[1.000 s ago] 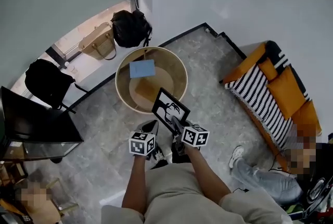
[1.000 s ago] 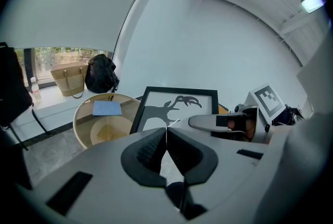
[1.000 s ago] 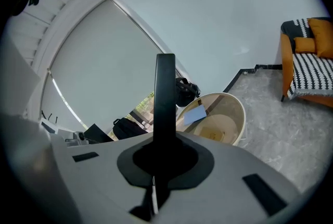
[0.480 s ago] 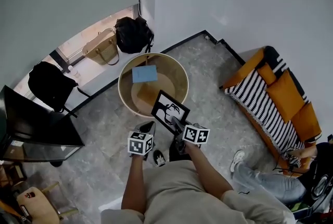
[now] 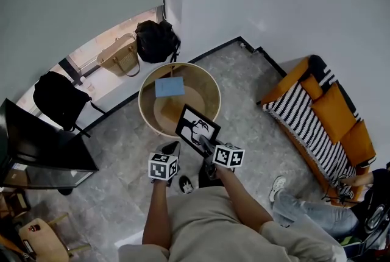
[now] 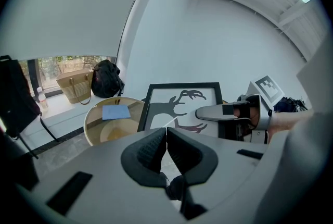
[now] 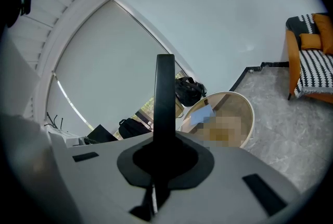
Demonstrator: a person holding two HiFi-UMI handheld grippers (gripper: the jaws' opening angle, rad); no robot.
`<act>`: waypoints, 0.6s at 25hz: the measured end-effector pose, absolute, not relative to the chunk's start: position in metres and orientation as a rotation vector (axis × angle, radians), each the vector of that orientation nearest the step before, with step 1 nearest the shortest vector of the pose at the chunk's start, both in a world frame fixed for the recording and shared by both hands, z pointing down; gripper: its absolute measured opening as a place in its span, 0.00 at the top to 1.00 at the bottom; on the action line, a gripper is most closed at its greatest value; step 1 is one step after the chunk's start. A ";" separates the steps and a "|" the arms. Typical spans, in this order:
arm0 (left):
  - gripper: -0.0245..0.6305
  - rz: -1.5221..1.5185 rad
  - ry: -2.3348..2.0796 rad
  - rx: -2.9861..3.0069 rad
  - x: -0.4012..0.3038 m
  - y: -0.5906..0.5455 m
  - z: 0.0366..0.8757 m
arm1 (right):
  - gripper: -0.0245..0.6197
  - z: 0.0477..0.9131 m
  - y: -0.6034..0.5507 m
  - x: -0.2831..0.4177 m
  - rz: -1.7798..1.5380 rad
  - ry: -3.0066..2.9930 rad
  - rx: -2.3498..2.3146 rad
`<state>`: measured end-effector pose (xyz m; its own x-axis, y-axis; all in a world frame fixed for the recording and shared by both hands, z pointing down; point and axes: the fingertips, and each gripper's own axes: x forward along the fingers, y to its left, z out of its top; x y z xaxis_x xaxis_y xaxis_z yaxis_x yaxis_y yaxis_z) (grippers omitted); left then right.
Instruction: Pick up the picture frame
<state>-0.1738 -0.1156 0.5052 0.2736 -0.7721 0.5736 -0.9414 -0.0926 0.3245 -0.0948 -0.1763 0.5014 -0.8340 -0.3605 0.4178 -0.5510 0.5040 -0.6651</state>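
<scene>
- At the near rim of the round table (image 5: 146,109), the right gripper (image 5: 205,145) is clamping the picture frame (image 5: 198,128) by its lower edge.
- The right gripper view is catching the frame edge-on only, while the left gripper view is showing its antlered print.
- The left gripper (image 5: 173,148) is hovering beside the frame, jaws together, empty.

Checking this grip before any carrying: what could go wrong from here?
The right gripper pinches the picture frame by one edge only, so it could swing or slip out. The left gripper is shut and empty, giving no support. A drop could hit the round table or the floor and crack it.
</scene>
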 end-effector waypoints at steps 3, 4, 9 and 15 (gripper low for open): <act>0.93 0.336 -1.535 1.912 -0.171 -0.116 0.508 | 0.90 0.502 -0.175 -0.092 1.231 -2.531 0.774; 0.93 0.338 -1.531 1.915 -0.170 -0.116 0.509 | 0.90 0.502 -0.175 -0.091 1.229 -2.534 0.775; 0.93 0.338 -1.524 1.930 -0.164 -0.117 0.507 | 0.90 0.500 -0.175 -0.083 1.227 -2.540 0.794; 0.93 0.335 -1.523 1.940 -0.159 -0.118 0.506 | 0.90 0.499 -0.175 -0.078 1.221 -2.545 0.792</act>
